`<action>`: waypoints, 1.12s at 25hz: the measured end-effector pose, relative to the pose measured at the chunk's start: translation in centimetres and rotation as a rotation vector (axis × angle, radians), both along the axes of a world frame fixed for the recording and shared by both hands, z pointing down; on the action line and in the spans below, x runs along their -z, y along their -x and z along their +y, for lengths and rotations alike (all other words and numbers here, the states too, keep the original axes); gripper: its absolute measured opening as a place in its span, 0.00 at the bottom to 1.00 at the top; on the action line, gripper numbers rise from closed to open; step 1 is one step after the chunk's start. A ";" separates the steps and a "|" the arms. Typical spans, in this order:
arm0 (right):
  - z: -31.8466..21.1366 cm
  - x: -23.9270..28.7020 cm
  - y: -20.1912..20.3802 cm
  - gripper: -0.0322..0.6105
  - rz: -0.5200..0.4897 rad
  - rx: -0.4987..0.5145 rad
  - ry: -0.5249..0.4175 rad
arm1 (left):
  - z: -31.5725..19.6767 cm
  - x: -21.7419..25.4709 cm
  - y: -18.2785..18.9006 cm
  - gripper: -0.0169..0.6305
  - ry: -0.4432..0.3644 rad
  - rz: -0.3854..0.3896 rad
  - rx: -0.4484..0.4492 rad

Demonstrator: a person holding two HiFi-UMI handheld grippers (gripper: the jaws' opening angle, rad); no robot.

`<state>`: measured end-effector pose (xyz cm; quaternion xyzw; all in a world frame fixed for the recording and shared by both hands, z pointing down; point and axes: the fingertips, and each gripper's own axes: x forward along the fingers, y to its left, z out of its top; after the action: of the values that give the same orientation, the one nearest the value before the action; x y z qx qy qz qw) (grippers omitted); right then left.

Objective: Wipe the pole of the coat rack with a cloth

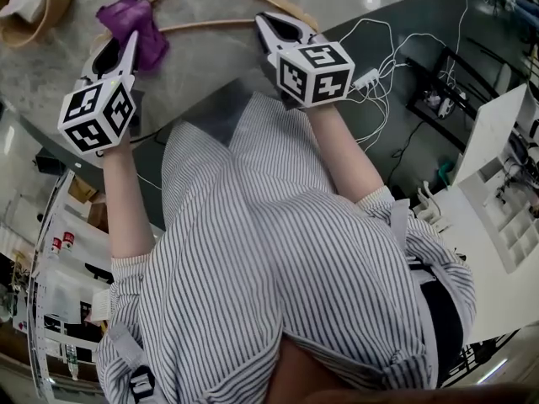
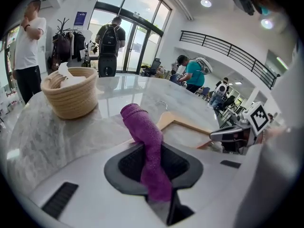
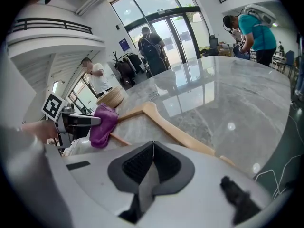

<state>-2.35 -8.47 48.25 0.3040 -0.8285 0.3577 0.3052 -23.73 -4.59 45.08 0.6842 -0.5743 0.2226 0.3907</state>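
1. On a grey marble bench [image 1: 202,57]: a wooden hanger [image 3: 164,120] lying flat, and at the far left corner a woven basket [image 2: 71,103] with something white and crumpled inside.
2. Clenched on a purple cloth [image 2: 142,127] with the left hand-held gripper [image 2: 152,148]: pinched between the dark ribbed pads, one end rolled up and jutting out past the tips, the other trailing back toward the camera.
3. From the head view, bunched over the hanger's left end, above the bench; touching the wood or not, impossible to tell.
4. Clenched and empty on the other side: right hand-held gripper [image 3: 153,148], pads pressed together along one seam, nothing between them.
5. Held low over the bench, tips just beside the hanger's right arm, with the wood passing beyond the jaws rather than through them.
6. Well apart from each other, one hand-held gripper at each end of the hanger, marker cubes turned up toward the head camera.
7. Far back by the glass doors, well away from both: a coat rack [image 2: 65,37] hung with dark garments, too small to make out its pole.
8. Around the room: several people standing, a balcony railing [image 2: 228,49] overhead, a white power strip [image 1: 368,79] with cables on the dark floor right of the bench.
9. Lower in the head view, a striped shirt [image 1: 278,251] and bare forearms reaching forward to the grips.
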 end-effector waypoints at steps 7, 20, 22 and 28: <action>-0.6 -0.2 -2.0 0.07 0.001 -0.032 0.006 | -1.2 -0.1 -2.7 0.16 0.002 0.015 -0.055; -1.0 -0.1 -4.0 0.07 -0.009 -0.079 0.006 | -2.2 0.0 -6.8 0.16 0.004 0.046 -0.141; -1.0 -0.1 -4.2 0.07 -0.009 -0.084 0.007 | -2.3 0.0 -7.4 0.16 0.003 0.053 -0.157; -0.8 -0.2 -5.0 0.07 -0.007 -0.105 0.014 | -3.0 0.0 -9.6 0.16 0.001 0.070 -0.216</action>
<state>2.64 -9.27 48.49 0.3437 -0.8099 0.3802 0.2852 -14.16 -7.56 45.05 0.7492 -0.4829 0.2399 0.3846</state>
